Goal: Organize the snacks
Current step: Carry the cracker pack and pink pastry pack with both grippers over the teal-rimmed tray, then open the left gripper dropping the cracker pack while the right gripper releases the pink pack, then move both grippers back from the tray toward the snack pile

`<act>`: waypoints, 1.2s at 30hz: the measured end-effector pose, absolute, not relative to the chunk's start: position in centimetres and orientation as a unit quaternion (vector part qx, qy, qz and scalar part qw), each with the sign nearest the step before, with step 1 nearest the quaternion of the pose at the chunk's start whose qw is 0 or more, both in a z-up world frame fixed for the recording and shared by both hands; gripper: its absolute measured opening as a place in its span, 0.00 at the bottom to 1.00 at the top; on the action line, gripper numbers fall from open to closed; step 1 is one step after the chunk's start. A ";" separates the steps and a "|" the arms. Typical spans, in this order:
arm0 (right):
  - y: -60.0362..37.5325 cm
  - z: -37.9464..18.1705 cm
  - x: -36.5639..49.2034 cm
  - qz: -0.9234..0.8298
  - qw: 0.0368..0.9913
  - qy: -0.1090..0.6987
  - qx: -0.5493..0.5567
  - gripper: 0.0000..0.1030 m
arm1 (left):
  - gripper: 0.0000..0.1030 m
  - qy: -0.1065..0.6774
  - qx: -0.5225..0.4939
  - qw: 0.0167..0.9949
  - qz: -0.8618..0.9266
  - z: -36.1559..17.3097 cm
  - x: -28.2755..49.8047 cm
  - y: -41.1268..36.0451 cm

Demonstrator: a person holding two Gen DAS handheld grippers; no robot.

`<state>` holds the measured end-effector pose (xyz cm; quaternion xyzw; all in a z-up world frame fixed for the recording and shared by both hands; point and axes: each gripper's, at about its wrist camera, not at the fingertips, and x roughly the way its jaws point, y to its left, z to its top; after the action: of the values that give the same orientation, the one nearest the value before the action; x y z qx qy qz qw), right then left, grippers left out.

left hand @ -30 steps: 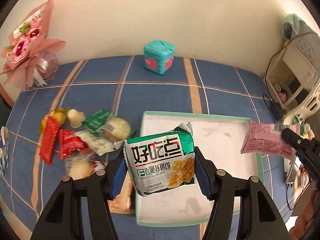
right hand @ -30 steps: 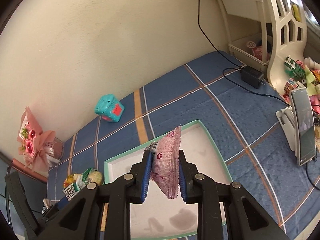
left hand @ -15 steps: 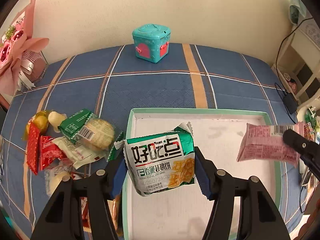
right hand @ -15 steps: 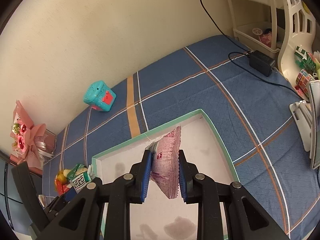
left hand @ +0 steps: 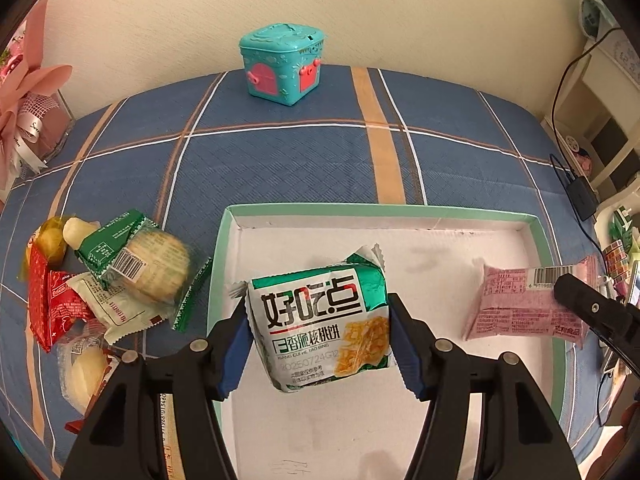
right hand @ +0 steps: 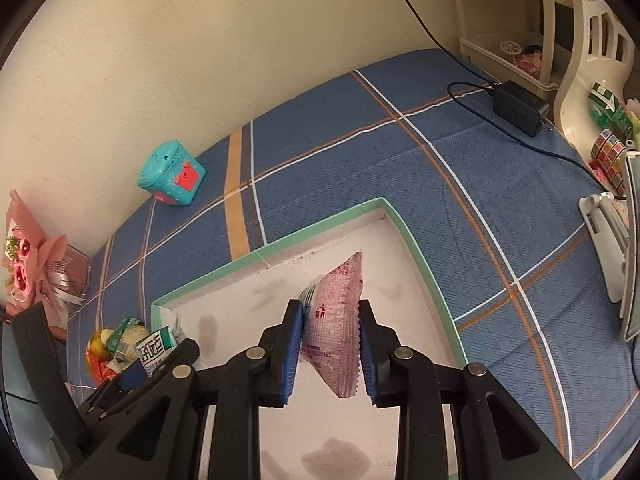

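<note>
The white shallow cardboard tray with a mint-green rim (left hand: 384,211) is the only one, and it has nothing lying in it yet. One teal plastic toy box (left hand: 281,65) stands at its 12 o'clock.

At the tray's 9 o'clock is a heap of loose wrapped snacks (left hand: 120,280). At least six, but they overlap too much to count.

Two packets are held over the tray. The green-and-white foil biscuit packet (left hand: 320,320), at 7 o'clock, sits between the pads of the left gripper (left hand: 318,344), whose jaws are opening. It looks light, puffy and slick, with brittle contents, so it's best pinched gently across the sides.

The pink foil packet (right hand: 336,328), at 4 o'clock, is flatter and floppier. The right gripper (right hand: 330,352) is nearly closed on its thin body, with its jaws beginning to open.
</note>
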<state>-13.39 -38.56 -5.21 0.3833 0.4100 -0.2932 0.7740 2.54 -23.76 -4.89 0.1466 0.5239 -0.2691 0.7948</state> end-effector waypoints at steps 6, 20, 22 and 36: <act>-38.9 -5.5 -13.9 -0.304 0.763 0.427 0.379 0.51 | 0.68 0.525 0.144 0.796 -0.264 -4.3 2.7 -23.4; -38.5 -5.7 -13.6 -0.314 0.761 0.453 0.342 0.93 | 0.87 0.500 0.151 0.814 -0.253 -1.8 3.1 -22.3; -38.4 -5.7 -13.6 -0.315 0.762 0.452 0.340 1.00 | 0.92 0.500 0.150 0.815 -0.250 -2.0 3.3 -22.1; -37.0 -4.4 -12.5 -0.317 0.785 0.437 0.304 1.00 | 0.97 0.497 0.143 0.825 -0.228 -1.9 3.9 -21.4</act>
<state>-12.54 -36.95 -4.40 0.3039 0.4373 -0.3170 0.7849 3.92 -21.35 -1.92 0.1429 0.4965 -0.2277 0.8254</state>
